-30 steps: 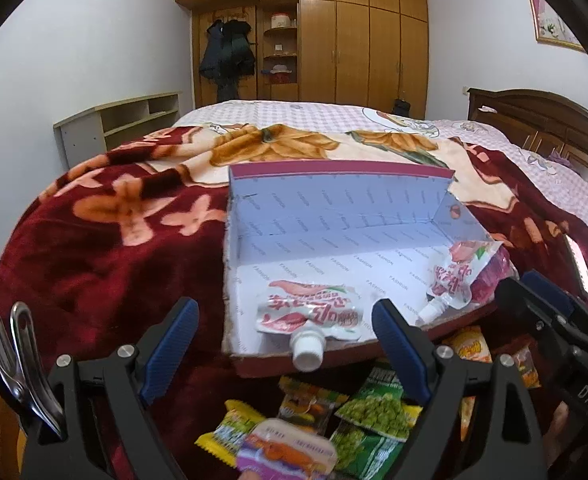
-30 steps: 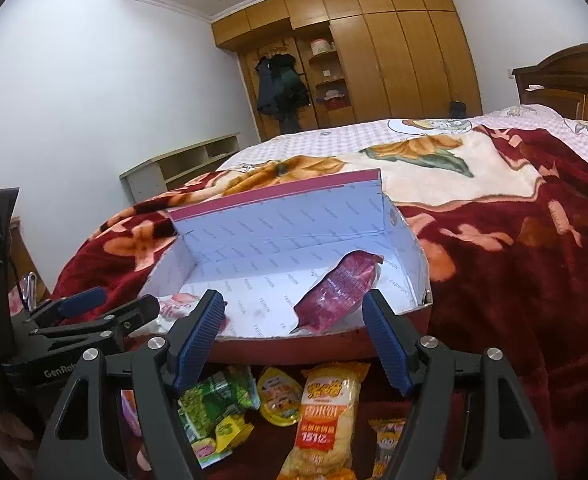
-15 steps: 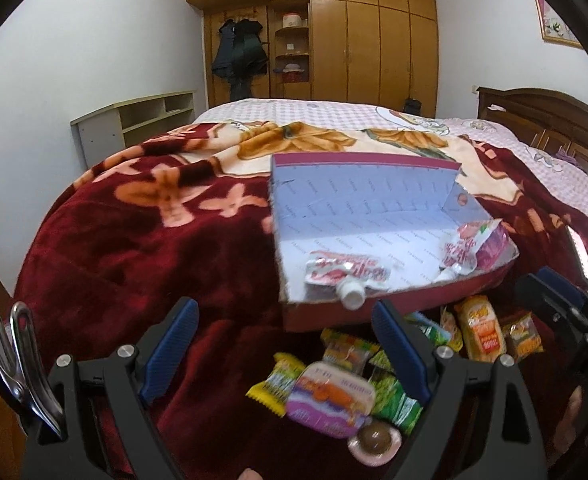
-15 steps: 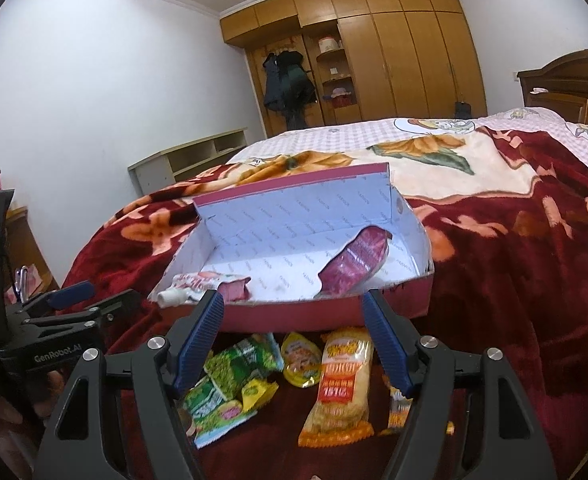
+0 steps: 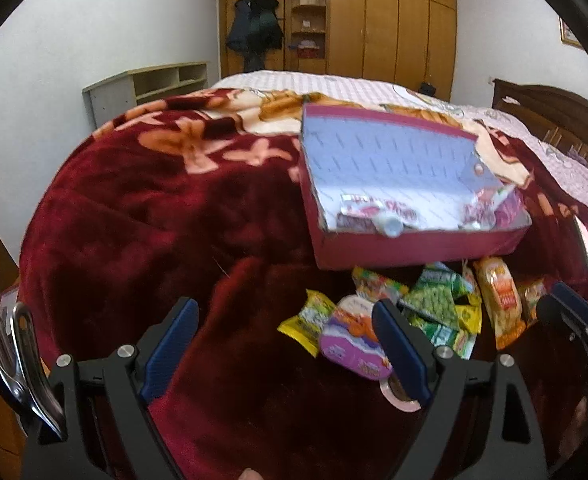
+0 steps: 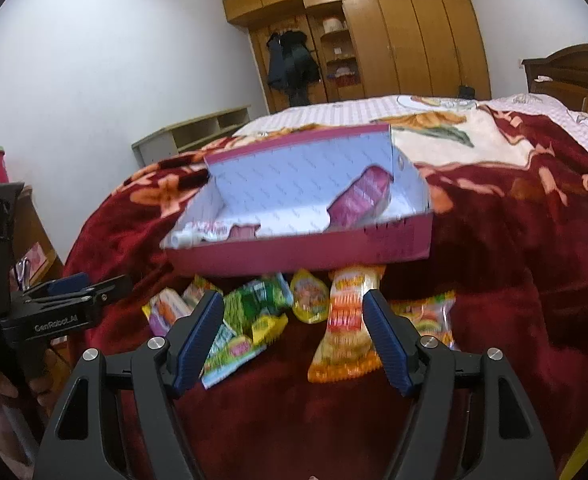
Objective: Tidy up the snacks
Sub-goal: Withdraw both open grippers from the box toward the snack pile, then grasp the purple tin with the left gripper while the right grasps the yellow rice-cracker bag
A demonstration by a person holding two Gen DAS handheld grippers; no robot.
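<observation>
An open red box (image 5: pixel 413 246) (image 6: pixel 294 254) with a white lining lies on the bed. Inside it are a spout pouch (image 5: pixel 377 216) (image 6: pixel 206 233) and a dark red packet (image 5: pixel 493 206) (image 6: pixel 361 200). In front of the box lies a loose pile of snacks: a yellow packet (image 5: pixel 307 320), a purple-lidded cup (image 5: pixel 347 344), green pea packets (image 5: pixel 437 304) (image 6: pixel 254 304) and an orange packet (image 5: pixel 499 300) (image 6: pixel 347 320). My left gripper (image 5: pixel 284 320) is open and empty, short of the pile and to its left. My right gripper (image 6: pixel 292 304) hangs open and empty over the pile's near side.
A dark red flowered blanket (image 5: pixel 154 220) covers the bed. A low shelf unit (image 5: pixel 150 84) stands by the left wall and a wooden wardrobe (image 6: pixel 393 40) at the back. The headboard (image 5: pixel 553 108) is at the right. A small pink round item (image 5: pixel 397 398) lies beside the cup.
Both grippers have drawn back from the box, which now looks smaller and farther off. More of the snack pile shows in front of it. Neither gripper's jaws have moved.
</observation>
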